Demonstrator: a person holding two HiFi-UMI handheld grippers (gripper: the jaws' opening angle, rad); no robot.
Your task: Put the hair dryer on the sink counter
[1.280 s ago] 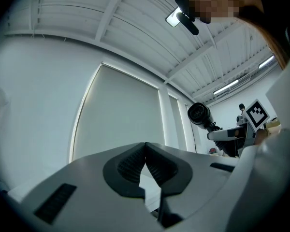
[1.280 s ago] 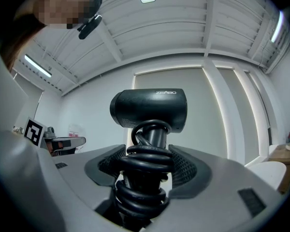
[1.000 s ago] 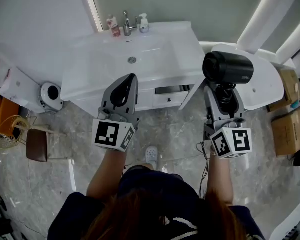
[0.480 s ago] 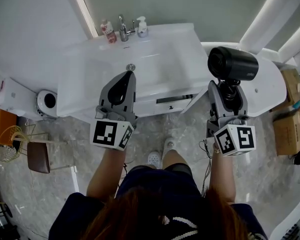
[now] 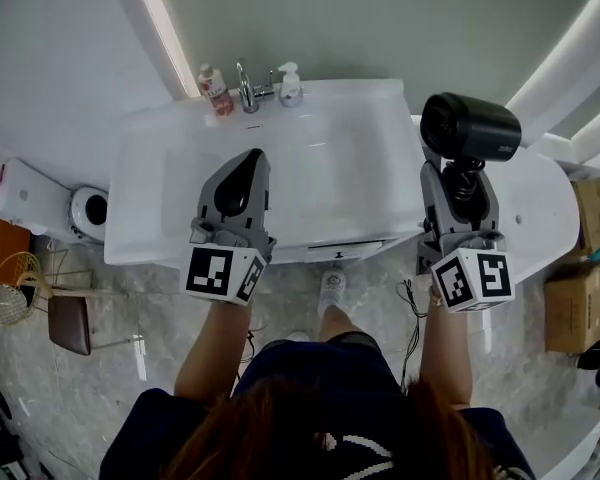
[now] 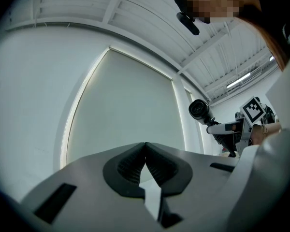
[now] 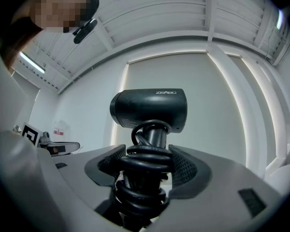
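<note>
A black hair dryer [image 5: 468, 128] [image 7: 149, 109] stands upright in my right gripper [image 5: 463, 183] [image 7: 149, 166], whose jaws are shut on its handle with the cord coiled round it. It hangs just past the right end of the white sink counter [image 5: 385, 148]. My left gripper [image 5: 242, 176] [image 6: 145, 158] is shut with nothing in it and hovers over the front of the basin [image 5: 190, 178]. In the left gripper view the hair dryer [image 6: 199, 110] shows small at the right.
A faucet [image 5: 246, 86], a pink bottle [image 5: 213, 88] and a white pump bottle [image 5: 291, 84] stand at the counter's back edge. A toilet [image 5: 84, 211] lies left, a chair [image 5: 68, 320] on the floor beside it, cardboard boxes [image 5: 578, 318] right.
The person has stepped closer to the sink, so both grippers now hang over the counter; the open drawer has closed. The hair dryer stays gripped.
</note>
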